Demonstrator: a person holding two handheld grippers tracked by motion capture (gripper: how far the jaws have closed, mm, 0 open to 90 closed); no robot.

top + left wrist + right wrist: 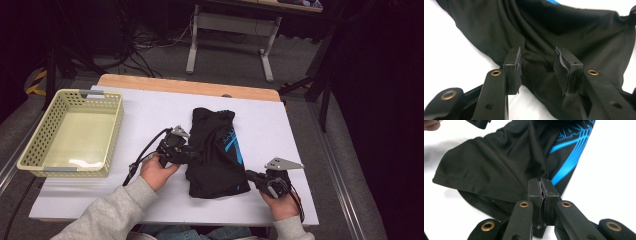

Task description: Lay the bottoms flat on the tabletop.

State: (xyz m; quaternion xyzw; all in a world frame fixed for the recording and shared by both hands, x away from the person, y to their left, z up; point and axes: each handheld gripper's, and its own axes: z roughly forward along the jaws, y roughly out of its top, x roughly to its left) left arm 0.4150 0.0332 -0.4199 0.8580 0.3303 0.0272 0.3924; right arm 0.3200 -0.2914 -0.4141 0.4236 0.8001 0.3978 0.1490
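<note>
**Black shorts with blue print, mid-table, pinched at one corner**

Black shorts (215, 152) with blue print lying crumpled near the middle of the white table (150, 112), waistband end toward the far edge, hem toward the person. Right gripper (251, 176) at the near right corner of the garment, jaws clamped together on the hem fabric, pads pressed tight with cloth between them in the right gripper view. Left gripper (192, 154) at the garment's left edge, jaws standing apart, pads (515, 67) over a fold of the black cloth but not squeezing it. Yellow-green plastic basket (35, 142) well apart at the table's left side. Grey sleeves entering from below.
</note>
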